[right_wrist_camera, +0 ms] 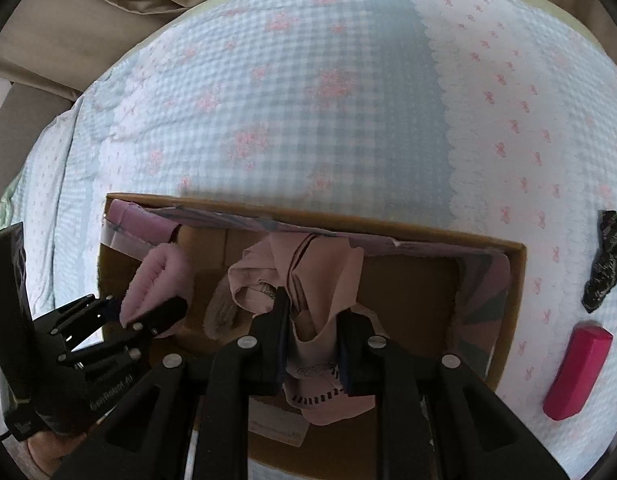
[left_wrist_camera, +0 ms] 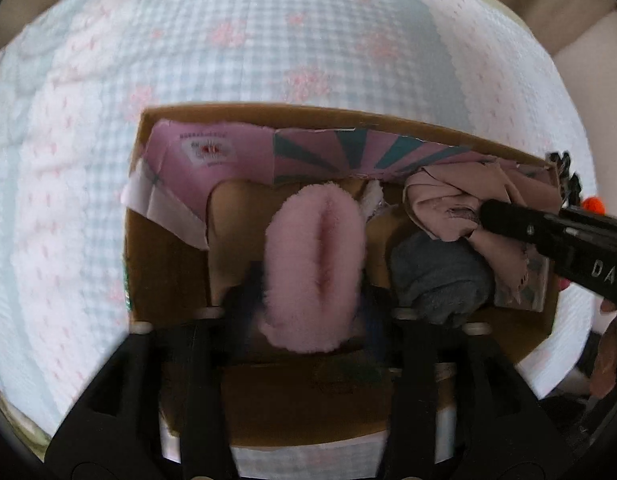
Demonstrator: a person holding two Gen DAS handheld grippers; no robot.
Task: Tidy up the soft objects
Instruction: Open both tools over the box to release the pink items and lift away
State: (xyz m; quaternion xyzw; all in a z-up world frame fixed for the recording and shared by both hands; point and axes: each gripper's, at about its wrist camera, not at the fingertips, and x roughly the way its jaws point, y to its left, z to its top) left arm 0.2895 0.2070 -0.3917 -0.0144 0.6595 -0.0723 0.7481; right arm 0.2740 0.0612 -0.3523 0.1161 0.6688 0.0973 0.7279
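Note:
An open cardboard box (left_wrist_camera: pixel 164 264) lies on the bed. A pink fluffy slipper-like piece (left_wrist_camera: pixel 316 240) stands in the box between the fingers of my left gripper (left_wrist_camera: pixel 308 296), which points straight down and is open, its pads just beside the fluff. The right wrist view shows that left gripper (right_wrist_camera: pixel 146 306) at the box's left end around the fluffy piece (right_wrist_camera: pixel 156 272). My right gripper (right_wrist_camera: pixel 314 304) is shut on a dusty-pink cloth (right_wrist_camera: pixel 308 264), which hangs into the box (right_wrist_camera: pixel 388 234). A grey knitted item (left_wrist_camera: pixel 440 280) lies in the box under that cloth (left_wrist_camera: pixel 460 196).
The box rests on a blue-checked bedspread (left_wrist_camera: pixel 228 40) with pink flowers. Torn pink-and-teal printed flaps (left_wrist_camera: pixel 348 152) line the box's far wall. A magenta block (right_wrist_camera: pixel 576 372) and a black patterned item (right_wrist_camera: pixel 604 268) lie on the bed right of the box.

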